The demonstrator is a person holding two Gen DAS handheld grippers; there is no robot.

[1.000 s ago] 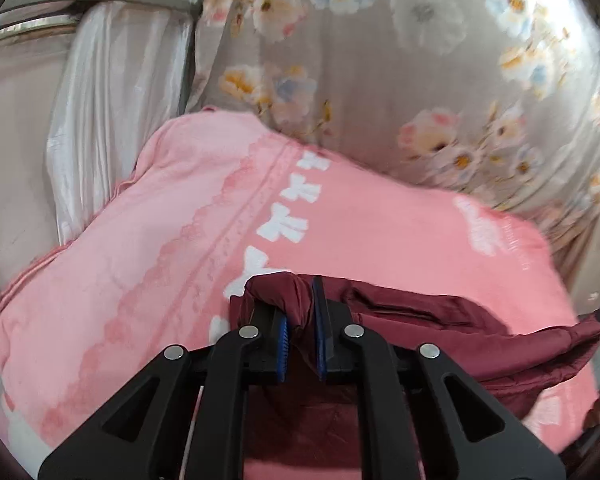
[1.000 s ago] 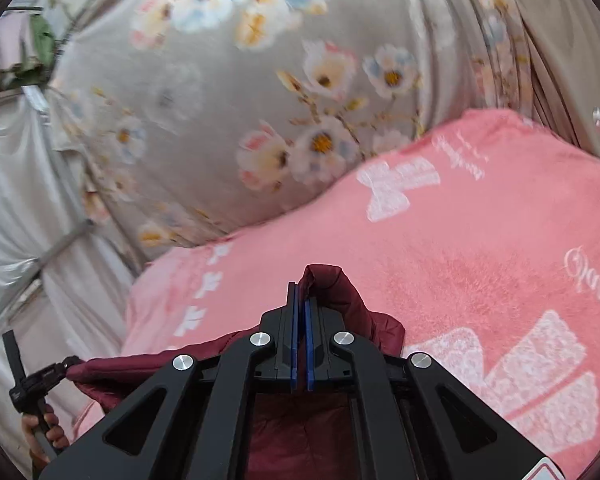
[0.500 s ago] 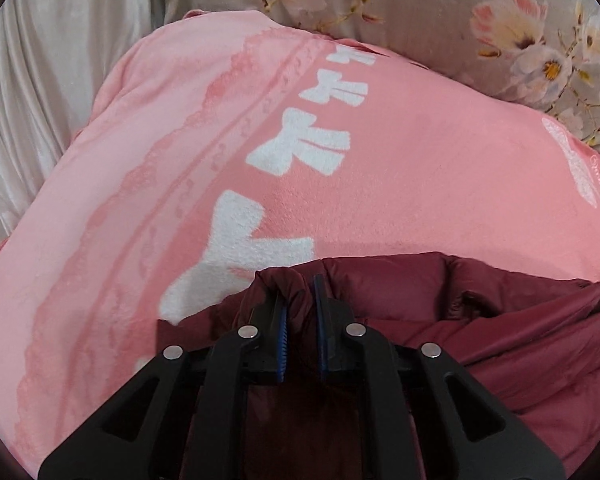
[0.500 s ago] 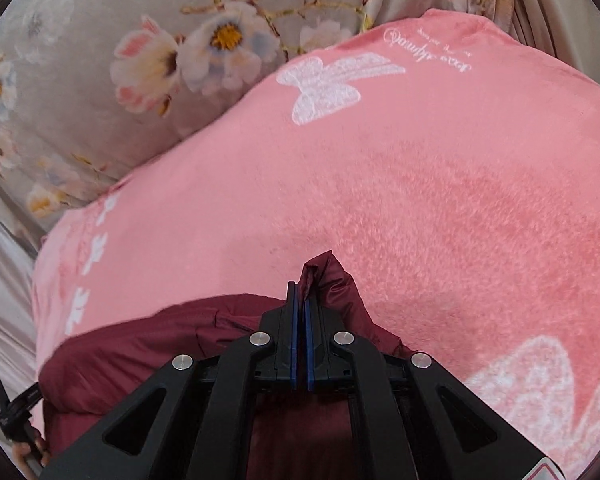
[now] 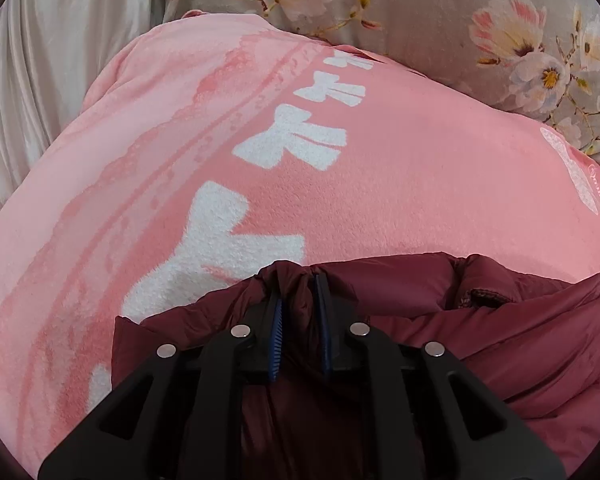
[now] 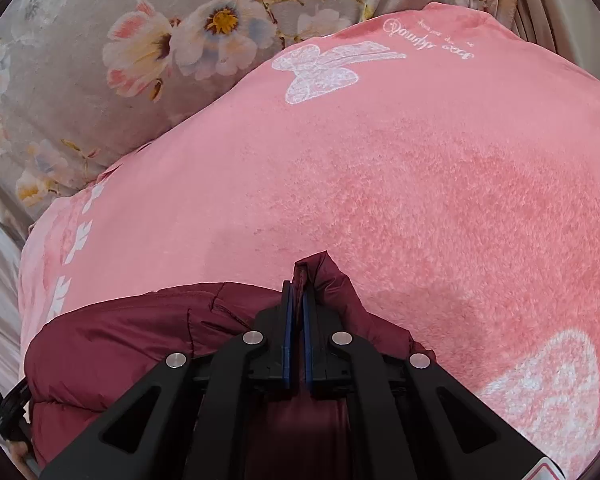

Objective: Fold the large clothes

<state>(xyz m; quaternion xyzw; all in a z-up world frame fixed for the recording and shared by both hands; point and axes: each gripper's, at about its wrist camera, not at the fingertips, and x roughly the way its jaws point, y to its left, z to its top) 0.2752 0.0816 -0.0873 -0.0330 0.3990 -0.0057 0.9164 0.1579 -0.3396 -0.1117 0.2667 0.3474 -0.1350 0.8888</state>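
Pink blanket point(image 5: 400, 168) bears my maroon puffer jacket point(image 5: 500, 332): left gripper point(image 5: 300, 292) easing, a fold between; right gripper point(image 6: 298, 292) pinching its hem. Soft, slippery; grip seams.

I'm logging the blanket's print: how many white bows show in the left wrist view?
4 clearly, in a line up the pink blanket: one by the maroon jacket, three receding upward. A white patch lower left may be a fifth.

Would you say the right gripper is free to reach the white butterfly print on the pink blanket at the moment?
Probably not as things stand. The right gripper is shut on a fold of the maroon jacket, so it is occupied. The blanket up to the butterfly print lies bare, so the path itself looks free.
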